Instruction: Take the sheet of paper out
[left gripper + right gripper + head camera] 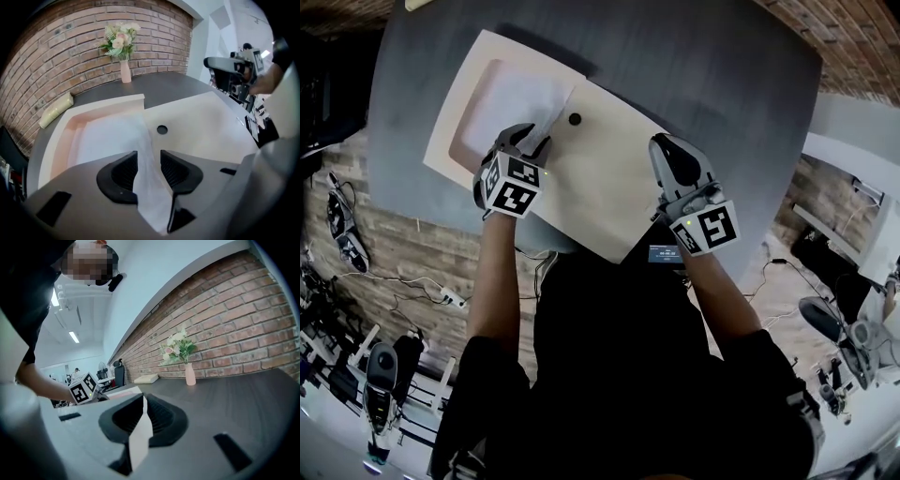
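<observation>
A white sheet of paper (511, 98) (108, 136) lies in the open recess at the left end of a flat beige box (600, 187) (201, 122). A beige lid with a black knob (575, 119) (162, 130) covers the rest of the box. My left gripper (530, 141) (149, 161) points steeply down at the paper's right edge. Its jaws stand open, with that edge showing in the gap between them. My right gripper (664, 145) (139, 404) hovers over the lid's right part, pointing nearly level. Its jaws look closed with nothing held.
The box sits on a dark grey table (703, 75) against a brick wall. A pink vase with flowers (124, 70) (190, 373) and a cream pad (56, 110) (146, 378) stand at the far side. A small screen device (664, 253) lies at the near table edge.
</observation>
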`<state>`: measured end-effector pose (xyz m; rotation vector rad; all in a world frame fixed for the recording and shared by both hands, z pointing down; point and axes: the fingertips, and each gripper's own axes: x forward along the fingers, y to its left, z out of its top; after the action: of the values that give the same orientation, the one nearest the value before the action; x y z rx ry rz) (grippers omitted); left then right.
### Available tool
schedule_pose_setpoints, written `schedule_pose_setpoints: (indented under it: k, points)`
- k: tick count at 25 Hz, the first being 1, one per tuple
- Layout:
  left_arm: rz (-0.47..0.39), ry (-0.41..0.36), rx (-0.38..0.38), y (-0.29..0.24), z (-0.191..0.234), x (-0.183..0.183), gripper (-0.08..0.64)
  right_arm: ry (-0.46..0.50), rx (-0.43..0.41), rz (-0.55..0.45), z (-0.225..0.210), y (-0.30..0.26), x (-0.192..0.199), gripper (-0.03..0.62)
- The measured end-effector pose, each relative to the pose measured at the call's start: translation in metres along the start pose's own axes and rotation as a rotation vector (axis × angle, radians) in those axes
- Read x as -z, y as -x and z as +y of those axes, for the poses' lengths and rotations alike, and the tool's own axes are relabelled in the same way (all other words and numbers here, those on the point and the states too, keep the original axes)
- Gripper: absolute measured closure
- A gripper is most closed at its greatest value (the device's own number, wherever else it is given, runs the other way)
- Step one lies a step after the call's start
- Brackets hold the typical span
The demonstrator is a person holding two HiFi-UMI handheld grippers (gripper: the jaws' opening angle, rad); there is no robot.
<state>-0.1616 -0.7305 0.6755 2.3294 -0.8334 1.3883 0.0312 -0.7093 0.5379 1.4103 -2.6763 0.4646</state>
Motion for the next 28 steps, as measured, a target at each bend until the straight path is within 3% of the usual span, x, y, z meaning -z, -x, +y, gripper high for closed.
schedule_pose_setpoints:
  k: [6, 9, 15, 22, 28]
  points:
    - [0.075, 0.037, 0.067, -0.018, 0.000, 0.014, 0.420, -0.025, 0.018, -0.020, -0.010, -0.008, -0.007, 0.566]
    - [0.078, 0.068, 0.063, -0.017, 0.004, 0.017, 0.497, -0.028, 0.012, -0.017, -0.012, -0.010, -0.006, 0.566]
    - [0.081, 0.095, 0.080, -0.020, 0.002, 0.015, 0.555, -0.054, 0.017, -0.013, -0.016, -0.009, 0.001, 0.566]
    - [-0.012, 0.194, 0.167, 0.007, -0.035, -0.013, 0.561, -0.045, 0.019, -0.049, -0.014, 0.011, -0.011, 0.566]
    - [-0.126, 0.244, 0.191, 0.052, -0.079, -0.035, 0.563, -0.042, 0.007, -0.112, -0.001, 0.054, -0.030, 0.566]
